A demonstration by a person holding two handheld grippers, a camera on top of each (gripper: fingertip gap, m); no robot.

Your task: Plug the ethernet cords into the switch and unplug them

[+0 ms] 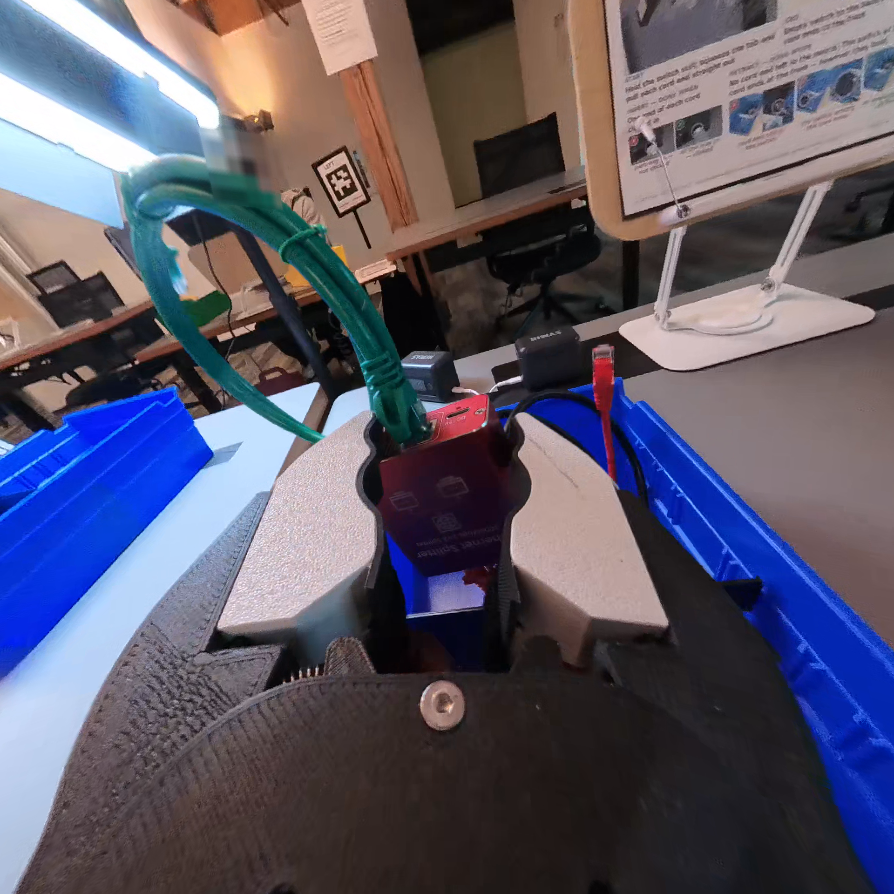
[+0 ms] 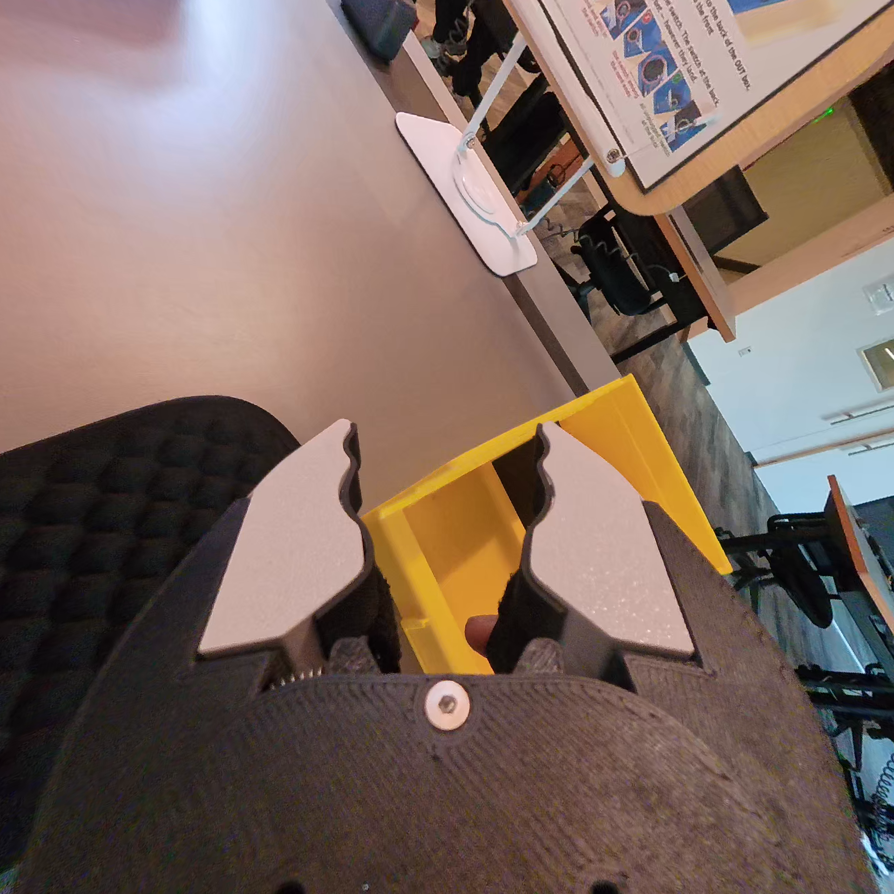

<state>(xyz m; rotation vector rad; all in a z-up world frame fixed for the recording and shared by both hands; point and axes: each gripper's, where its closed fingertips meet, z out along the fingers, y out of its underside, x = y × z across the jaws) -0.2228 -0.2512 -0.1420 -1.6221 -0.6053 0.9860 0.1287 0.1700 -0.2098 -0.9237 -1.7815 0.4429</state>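
Green cord (image 1: 309,271) loops up over the switch (image 1: 445,488), blocking approach from above; a red cord (image 1: 603,387) stands just beside it. Yellow bin (image 2: 629,459) occupies one desk (image 2: 242,242) edge; the remaining surface lies open.

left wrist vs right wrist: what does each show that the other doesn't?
Left wrist only: the left tongs shut on the red switch, a green ethernet cord plugged into its far end, a red ethernet cord standing in the blue bin, and a second blue bin at left.

Right wrist only: the right tongs open and empty over a yellow bin, with black foam padding at left.

Both: the dark table and the instruction board on its white stand.
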